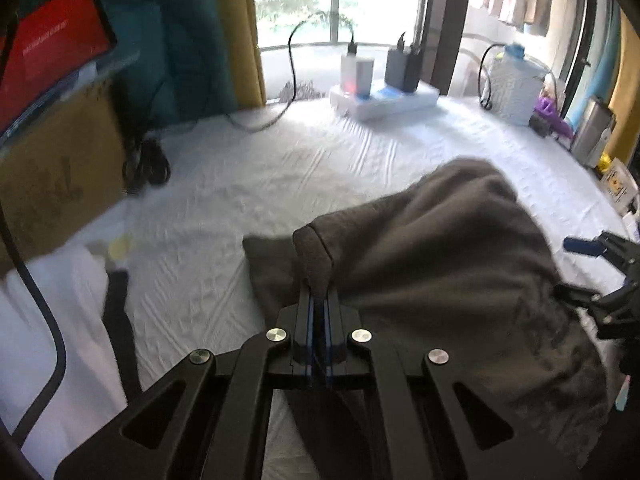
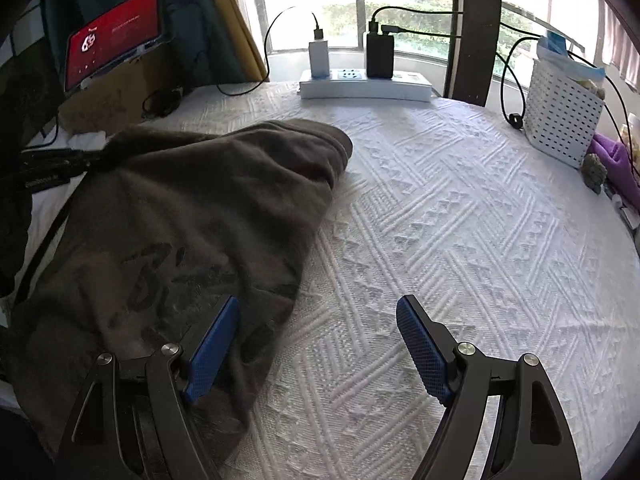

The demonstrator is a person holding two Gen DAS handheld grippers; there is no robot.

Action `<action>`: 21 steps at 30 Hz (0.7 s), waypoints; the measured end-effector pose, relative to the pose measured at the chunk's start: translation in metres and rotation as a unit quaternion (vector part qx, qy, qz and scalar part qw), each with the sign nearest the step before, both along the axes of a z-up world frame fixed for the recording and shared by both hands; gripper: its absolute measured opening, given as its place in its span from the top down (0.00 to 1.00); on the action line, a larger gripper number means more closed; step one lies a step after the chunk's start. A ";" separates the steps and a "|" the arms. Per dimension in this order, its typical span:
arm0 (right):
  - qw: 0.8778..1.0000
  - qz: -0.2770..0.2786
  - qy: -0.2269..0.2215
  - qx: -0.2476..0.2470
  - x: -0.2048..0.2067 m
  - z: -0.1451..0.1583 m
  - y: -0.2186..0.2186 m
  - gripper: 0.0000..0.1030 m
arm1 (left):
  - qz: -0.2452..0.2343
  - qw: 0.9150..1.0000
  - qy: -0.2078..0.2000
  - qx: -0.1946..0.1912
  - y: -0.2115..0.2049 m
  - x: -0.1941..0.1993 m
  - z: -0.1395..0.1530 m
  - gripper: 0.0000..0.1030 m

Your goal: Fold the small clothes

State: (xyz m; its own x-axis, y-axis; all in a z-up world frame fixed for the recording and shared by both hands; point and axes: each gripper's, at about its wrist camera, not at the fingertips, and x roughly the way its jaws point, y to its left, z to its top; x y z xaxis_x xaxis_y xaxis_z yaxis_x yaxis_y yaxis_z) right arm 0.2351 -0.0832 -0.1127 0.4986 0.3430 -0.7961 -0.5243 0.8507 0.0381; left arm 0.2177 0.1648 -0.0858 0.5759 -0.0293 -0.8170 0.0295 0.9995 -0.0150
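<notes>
Two grippers angled down | left gripper [image 1: 319, 294]: jaws pinching grey garment [image 1: 460, 248] edge; right gripper [image 2: 318, 344]: jaws wide, empty

Backlit window [image 2: 356, 12] glare (left view blurry)

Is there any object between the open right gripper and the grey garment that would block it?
Nothing visible does. The right gripper is open, one finger already over the edge of the grey garment, the other over bare white bedspread. The left gripper is shut on the garment's far edge.
</notes>
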 end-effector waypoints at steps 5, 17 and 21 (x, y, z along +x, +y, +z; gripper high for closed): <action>1.000 -0.002 -0.001 -0.006 0.001 0.000 0.000 0.20 | 0.004 1.000 0.004 -0.014 0.002 0.000 -0.004 0.98; 0.998 0.022 -0.037 0.039 0.047 0.025 0.010 0.24 | -0.021 0.999 -0.028 -0.011 0.000 0.010 0.018 0.57; 0.998 0.019 -0.008 0.065 0.076 0.023 0.016 0.47 | -0.026 0.999 -0.026 -0.034 0.002 0.023 0.008 0.57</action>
